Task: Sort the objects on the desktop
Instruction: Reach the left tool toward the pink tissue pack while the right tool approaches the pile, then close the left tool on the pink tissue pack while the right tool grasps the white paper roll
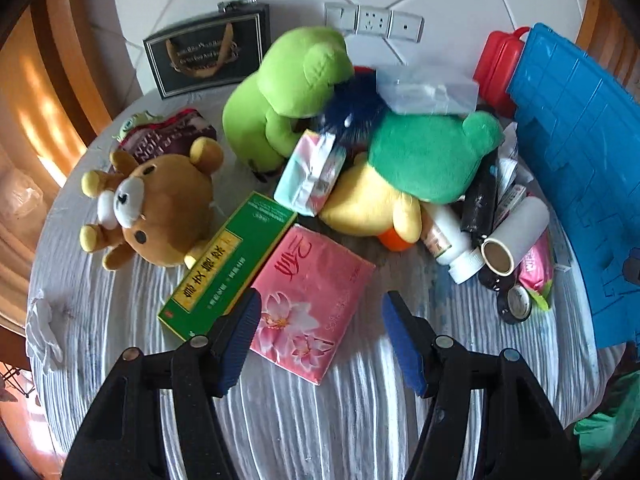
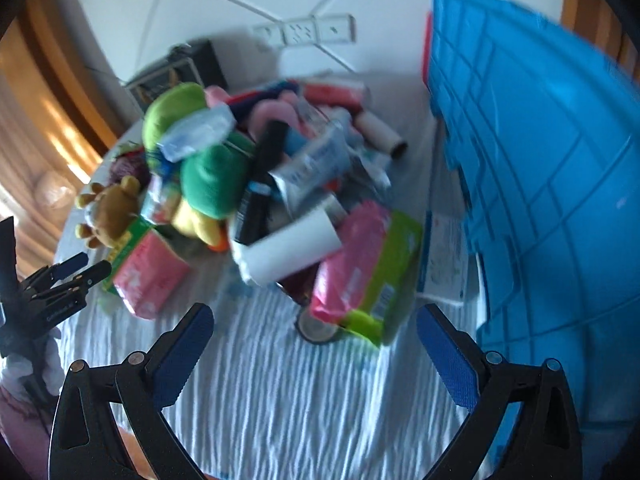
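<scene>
A pile of objects lies on a white-grey table cloth (image 1: 304, 420). In the left wrist view my left gripper (image 1: 320, 312) is open and empty, its jaws on either side of the near end of a pink tissue pack (image 1: 308, 300). Next to it lie a green box (image 1: 232, 264), a brown bear plush (image 1: 156, 208), a light green plush (image 1: 288, 84), a dark green and yellow plush (image 1: 420, 160) and a white paper roll (image 1: 516, 232). My right gripper (image 2: 316, 332) is open and empty, a little short of a pink and green wipes pack (image 2: 368, 264) and the white roll (image 2: 292, 248).
A big blue plastic lid or bin (image 1: 580, 168) stands at the right and fills the right of the right wrist view (image 2: 540, 200). A dark framed plaque (image 1: 208, 52) leans on the wall. A red container (image 1: 500, 64) is at the back. My left gripper shows at the left (image 2: 80, 268).
</scene>
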Demonstrator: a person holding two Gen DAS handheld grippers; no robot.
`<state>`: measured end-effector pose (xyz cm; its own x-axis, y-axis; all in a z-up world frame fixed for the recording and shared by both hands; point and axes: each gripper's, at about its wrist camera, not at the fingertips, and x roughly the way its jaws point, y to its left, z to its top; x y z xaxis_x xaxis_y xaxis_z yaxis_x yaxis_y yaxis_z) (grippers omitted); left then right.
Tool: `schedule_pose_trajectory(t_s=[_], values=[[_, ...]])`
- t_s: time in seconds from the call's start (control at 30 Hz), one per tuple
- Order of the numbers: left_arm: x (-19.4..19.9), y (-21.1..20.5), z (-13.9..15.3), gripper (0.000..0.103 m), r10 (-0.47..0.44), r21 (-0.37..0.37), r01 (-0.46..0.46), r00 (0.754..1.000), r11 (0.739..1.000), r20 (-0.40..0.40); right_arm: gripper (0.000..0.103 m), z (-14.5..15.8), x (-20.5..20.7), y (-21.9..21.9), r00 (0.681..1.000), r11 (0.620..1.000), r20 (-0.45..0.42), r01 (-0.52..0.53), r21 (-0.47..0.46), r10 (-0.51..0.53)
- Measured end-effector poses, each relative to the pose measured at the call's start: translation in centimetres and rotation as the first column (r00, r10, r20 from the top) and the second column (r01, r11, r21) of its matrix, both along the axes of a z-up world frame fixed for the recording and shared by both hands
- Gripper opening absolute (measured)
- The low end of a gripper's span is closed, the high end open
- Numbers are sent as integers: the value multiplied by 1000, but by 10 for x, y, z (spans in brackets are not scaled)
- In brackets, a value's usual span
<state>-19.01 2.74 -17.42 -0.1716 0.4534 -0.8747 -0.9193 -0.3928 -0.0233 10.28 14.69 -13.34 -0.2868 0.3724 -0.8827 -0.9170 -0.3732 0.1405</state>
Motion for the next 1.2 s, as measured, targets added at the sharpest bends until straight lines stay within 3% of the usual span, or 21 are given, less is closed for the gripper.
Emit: schedule_pose_trajectory(t_s=[0.17, 0.3, 0.53, 0.73, 0.83, 0.97, 1.1, 1.2], values=[[-6, 16, -40, 62, -18, -99, 20, 1000, 995, 20, 103, -47, 17, 17, 996, 990, 25, 84, -110, -82], [-6, 30, -58, 62, -42, -147, 44, 999, 988, 16, 103, -64, 22, 22, 995, 983, 41, 101, -151, -96], [-6, 57, -75, 90, -62, -195, 49, 996, 980, -58, 103, -82, 21, 33, 994, 978, 51, 107, -180, -99], [6, 51, -73, 91, -58, -217, 44, 997, 975, -60, 103, -100, 21, 46, 989, 969, 66, 140, -205, -129], [8, 42, -69, 91, -46, -213, 38, 998, 976, -32, 103, -98, 16, 52, 990, 969, 37, 139, -202, -134], [-4, 51, -76, 94, -14, -221, 2, 998, 975, -54, 103, -85, -5, 59, 997, 985, 12, 72, -156, -71], [-15, 63, -82, 96, 20, -221, -16, 1000, 975, 18, 103, -75, -21, 72, 999, 994, 4, 47, -97, -47], [-11, 52, -78, 91, 36, -186, -28, 999, 982, 40, 102, -70, -20, 87, 997, 995, -33, 66, -75, -69]])
